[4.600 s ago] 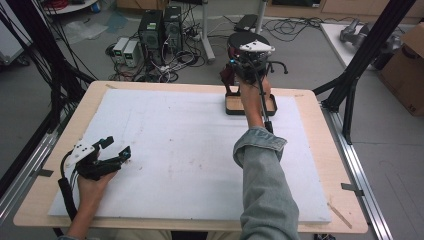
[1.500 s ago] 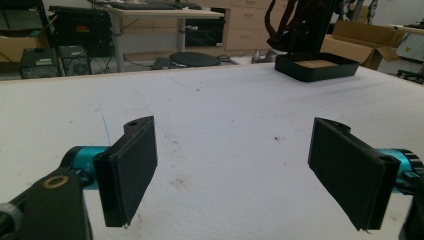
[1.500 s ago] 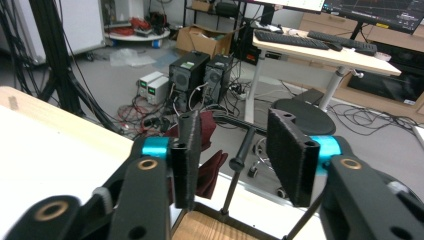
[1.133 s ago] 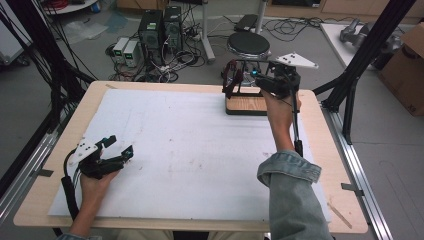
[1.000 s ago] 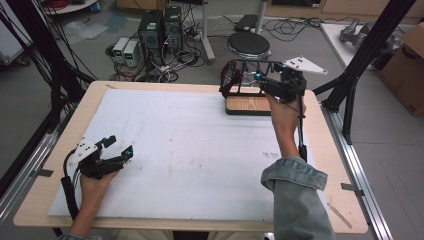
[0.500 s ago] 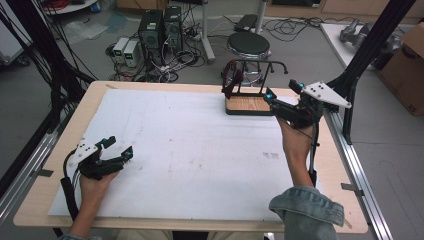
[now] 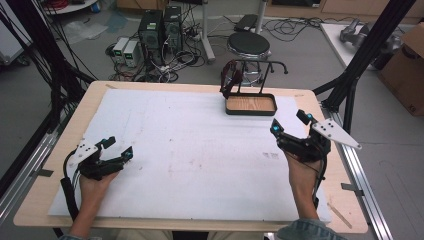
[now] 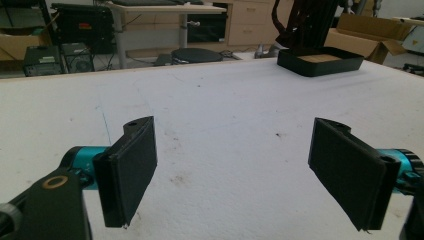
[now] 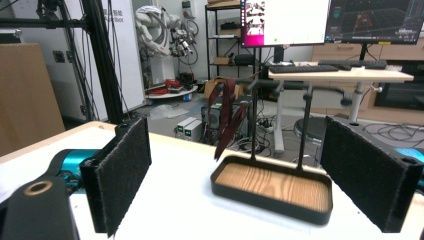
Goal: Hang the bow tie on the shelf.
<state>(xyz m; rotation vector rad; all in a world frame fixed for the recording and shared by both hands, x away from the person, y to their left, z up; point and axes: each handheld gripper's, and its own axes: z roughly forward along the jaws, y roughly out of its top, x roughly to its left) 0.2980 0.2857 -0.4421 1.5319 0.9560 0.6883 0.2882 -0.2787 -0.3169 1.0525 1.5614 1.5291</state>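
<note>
A black stand with a wooden tray base (image 7: 250, 104) sits at the table's far right. A dark red strap (image 7: 231, 80) hangs from the left end of its rail. My right gripper (image 7: 289, 122) hovers nearer me, right of the stand. Its jaws have just been opening and stand wide with nothing between them. In the right gripper view the gripper (image 9: 250, 170) faces the tray (image 9: 272, 187) and the strap (image 9: 227, 117). My left gripper (image 7: 119, 147) rests open and empty at the near left. In the left gripper view, the gripper (image 8: 240, 175) sees the stand (image 8: 320, 60) far off.
A white sheet (image 7: 190, 150) covers most of the wooden table (image 7: 45, 200). Black frame posts (image 7: 360, 65) rise at the table's right and left sides. A round stool (image 7: 248, 45), computers and cables lie on the floor beyond the far edge.
My right hand has drawn back from the stand toward the near right and lowered, its jaws spreading apart. The strap stays hanging on the rail. The left hand has kept still.
</note>
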